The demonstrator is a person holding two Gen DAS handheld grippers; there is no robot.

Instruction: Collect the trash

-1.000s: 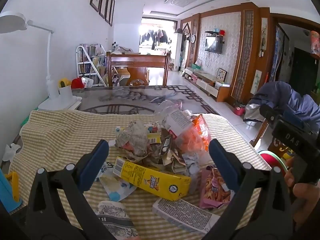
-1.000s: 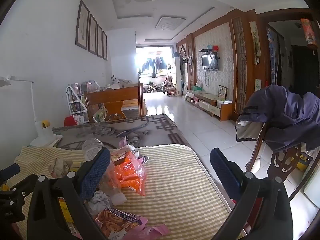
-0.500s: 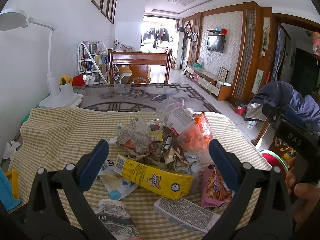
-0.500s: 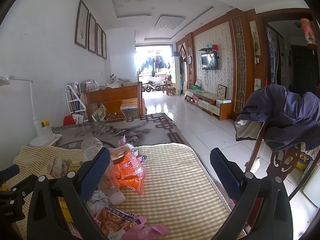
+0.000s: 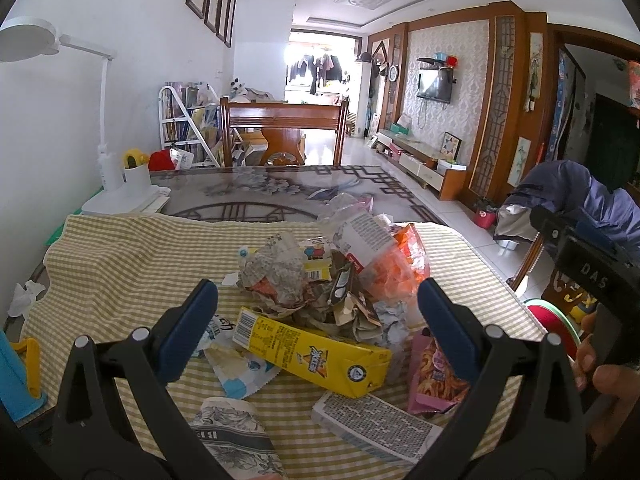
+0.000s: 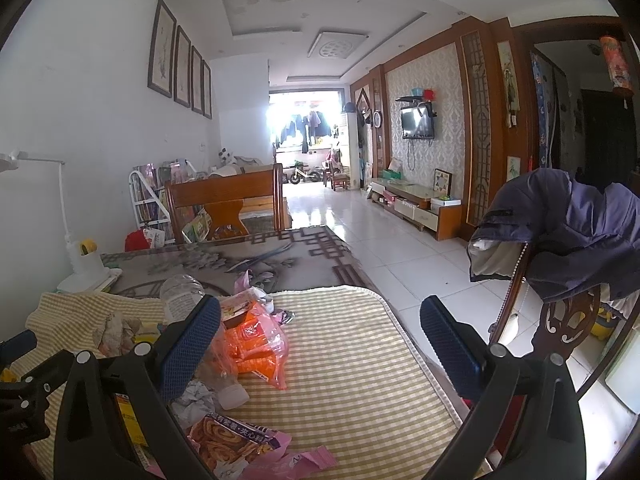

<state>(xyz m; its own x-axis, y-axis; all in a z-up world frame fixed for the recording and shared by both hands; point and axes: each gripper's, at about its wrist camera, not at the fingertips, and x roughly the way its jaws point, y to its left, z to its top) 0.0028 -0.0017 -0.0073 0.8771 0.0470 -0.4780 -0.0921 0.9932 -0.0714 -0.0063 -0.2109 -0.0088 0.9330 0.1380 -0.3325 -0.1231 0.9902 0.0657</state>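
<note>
A heap of trash lies on the yellow checked cloth (image 5: 132,256): a yellow carton (image 5: 312,350), crumpled newspaper (image 5: 274,270), a clear plastic bottle (image 5: 360,232), an orange snack bag (image 5: 396,268), a pink snack packet (image 5: 434,372) and a printed box (image 5: 372,428). My left gripper (image 5: 316,320) is open and empty, hovering just above the carton. My right gripper (image 6: 320,340) is open and empty over the cloth, right of the heap; the orange bag (image 6: 256,340), the bottle (image 6: 182,298) and the pink packet (image 6: 236,442) show there too.
A white desk lamp (image 5: 108,168) stands at the back left. A blue object (image 5: 16,376) sits at the left edge. A chair draped with a purple jacket (image 6: 568,232) stands right of the table. A wooden chair (image 5: 284,128) is at the far end. The right gripper's handle (image 5: 592,280) is held at right.
Both grippers stay open and nearly still. The left wrist view has crept slightly forward and up over the heap.
</note>
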